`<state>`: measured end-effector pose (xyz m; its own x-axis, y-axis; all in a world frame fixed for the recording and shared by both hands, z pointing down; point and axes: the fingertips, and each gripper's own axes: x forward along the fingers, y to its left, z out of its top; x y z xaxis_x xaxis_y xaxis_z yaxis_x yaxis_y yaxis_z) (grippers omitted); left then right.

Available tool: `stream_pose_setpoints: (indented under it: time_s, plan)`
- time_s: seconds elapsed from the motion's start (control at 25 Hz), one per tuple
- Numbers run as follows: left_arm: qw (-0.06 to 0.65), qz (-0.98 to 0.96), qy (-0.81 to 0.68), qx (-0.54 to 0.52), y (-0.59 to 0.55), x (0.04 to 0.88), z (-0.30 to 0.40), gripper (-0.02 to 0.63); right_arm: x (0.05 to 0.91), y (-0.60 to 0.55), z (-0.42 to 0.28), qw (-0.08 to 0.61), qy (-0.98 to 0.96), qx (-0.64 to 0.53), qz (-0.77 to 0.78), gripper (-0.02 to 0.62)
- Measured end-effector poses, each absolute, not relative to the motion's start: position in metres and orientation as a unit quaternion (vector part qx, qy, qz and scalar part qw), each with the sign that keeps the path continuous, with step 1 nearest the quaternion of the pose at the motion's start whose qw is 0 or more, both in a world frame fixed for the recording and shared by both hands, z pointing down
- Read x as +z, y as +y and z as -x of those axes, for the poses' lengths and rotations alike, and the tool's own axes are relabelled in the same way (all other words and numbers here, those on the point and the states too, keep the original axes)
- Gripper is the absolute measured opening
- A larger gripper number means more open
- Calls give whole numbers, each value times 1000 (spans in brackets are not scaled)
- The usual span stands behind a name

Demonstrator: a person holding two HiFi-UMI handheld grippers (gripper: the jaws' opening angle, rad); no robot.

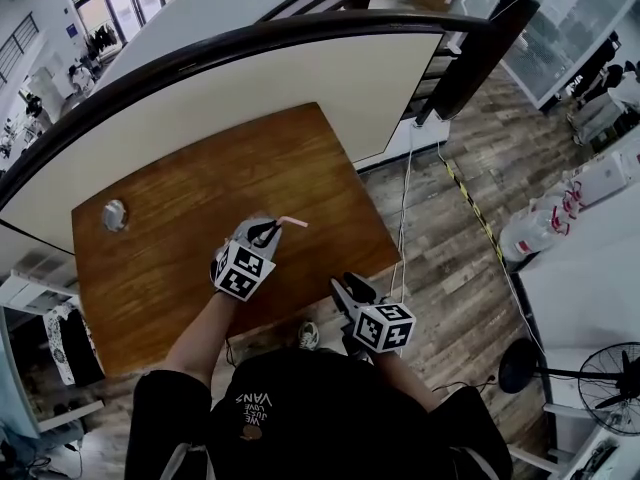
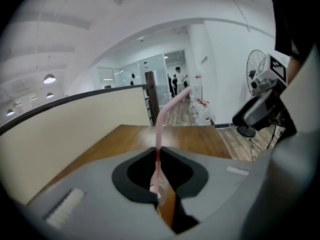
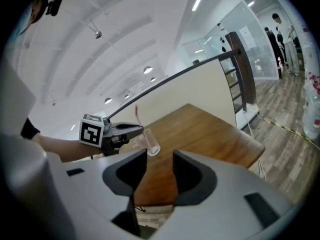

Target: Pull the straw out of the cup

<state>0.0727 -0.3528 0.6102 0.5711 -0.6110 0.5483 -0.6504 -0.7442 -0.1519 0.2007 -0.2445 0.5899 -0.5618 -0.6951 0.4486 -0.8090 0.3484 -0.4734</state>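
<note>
Fingers (image 2: pixel 131 178) of left gripper (image 2: pixel 157 154) nearly together, pads pinching the pink straw (image 2: pixel 161 124) in the narrow slit at the tips. Clear cup (image 3: pixel 146 141) sits right under and past those tips, tilted, base turned toward the right gripper's side, mouth toward the left jaws; cannot tell if the base touches the table (image 1: pixel 200 188). Straw's long part runs close to upright from the pinch, then bends at the flex joint; the short top end points away to the right, in head view out past the jaw tips to the right. Left gripper is over the table's near-middle area, aimed forward and moderately down, marker cube on top facing the head camera, bare forearm reaching out from the body behind it. Right gripper (image 3: pixel 160 156) has its jaws apart with nothing between them, only wood showing through the gap. It is held at the table's near edge, close to the body, to the right of the left gripper and apart from it, also aimed forward and somewhat down, facing the cup.
</note>
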Motion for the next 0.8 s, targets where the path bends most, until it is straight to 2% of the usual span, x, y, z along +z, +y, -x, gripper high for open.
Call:
stream_pose_setpoints:
  time_s: [0.8]
  plan:
    - [8,-904,-374,205,-342,541,-28,40,573,-233,-157,75,-802,328,-494,163]
